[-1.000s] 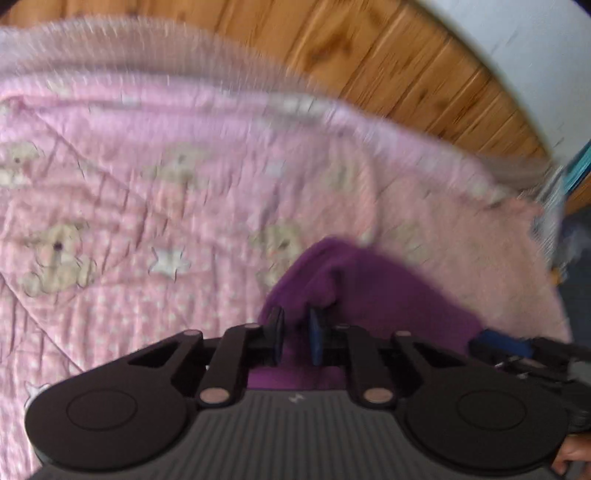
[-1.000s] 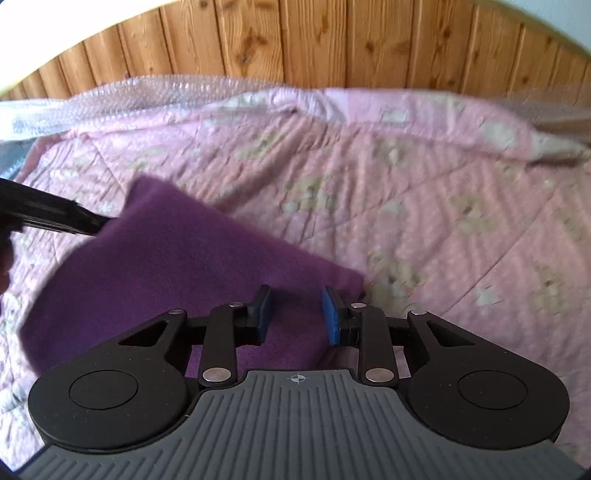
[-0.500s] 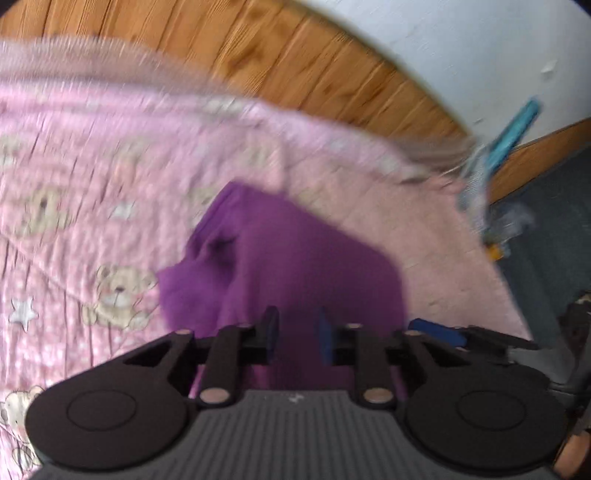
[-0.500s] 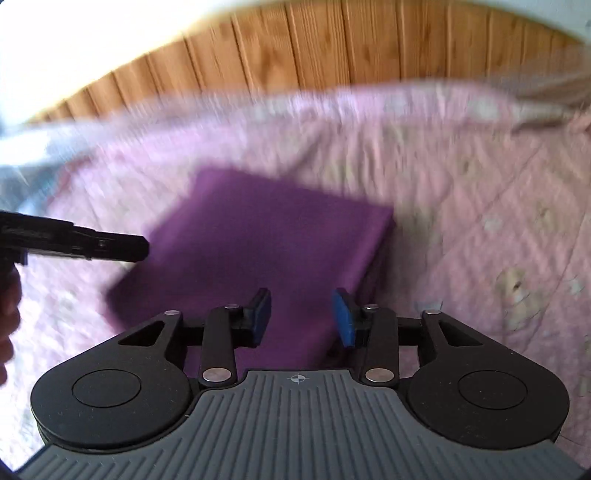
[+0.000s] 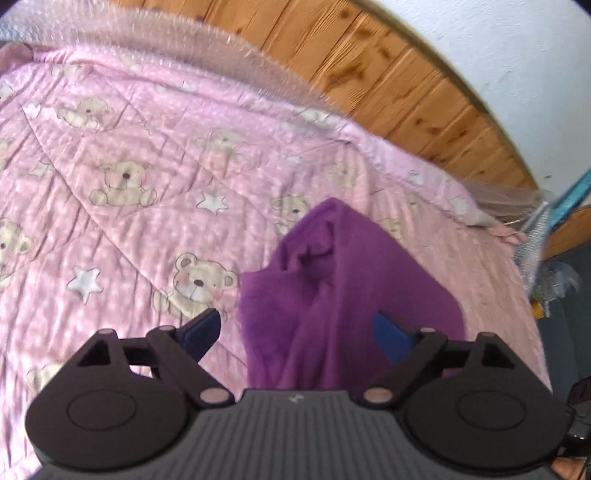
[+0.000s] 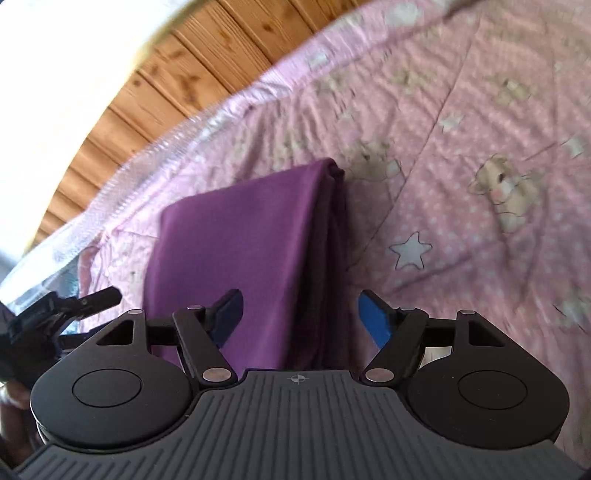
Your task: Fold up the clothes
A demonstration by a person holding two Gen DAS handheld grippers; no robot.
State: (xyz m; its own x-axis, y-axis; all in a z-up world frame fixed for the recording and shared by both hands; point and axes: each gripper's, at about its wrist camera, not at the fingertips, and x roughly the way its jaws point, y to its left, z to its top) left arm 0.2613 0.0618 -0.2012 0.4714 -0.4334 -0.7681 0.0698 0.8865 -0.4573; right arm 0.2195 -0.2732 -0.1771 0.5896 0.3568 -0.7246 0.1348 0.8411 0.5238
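Note:
A folded purple garment [image 5: 343, 291] lies on the pink teddy-bear quilt [image 5: 129, 206]. My left gripper [image 5: 295, 332] is open, its fingers spread on either side of the garment's near end, holding nothing. In the right wrist view the same garment [image 6: 243, 251] lies as a neat rectangle with its layered edge on the right. My right gripper [image 6: 301, 317] is open and empty, just above the garment's near edge. The left gripper's tip [image 6: 92, 299] shows at the left edge of the right wrist view.
Wood panelling [image 5: 388, 74] and a white wall run behind the bed. Bubble wrap [image 5: 147, 22] lines the quilt's far edge. Clutter and a blue stick [image 5: 554, 221] stand past the bed's right edge, over dark floor.
Both grippers opened wide and let go of the purple garment, which now lies folded on the quilt. Both cameras swung and pulled back a little.

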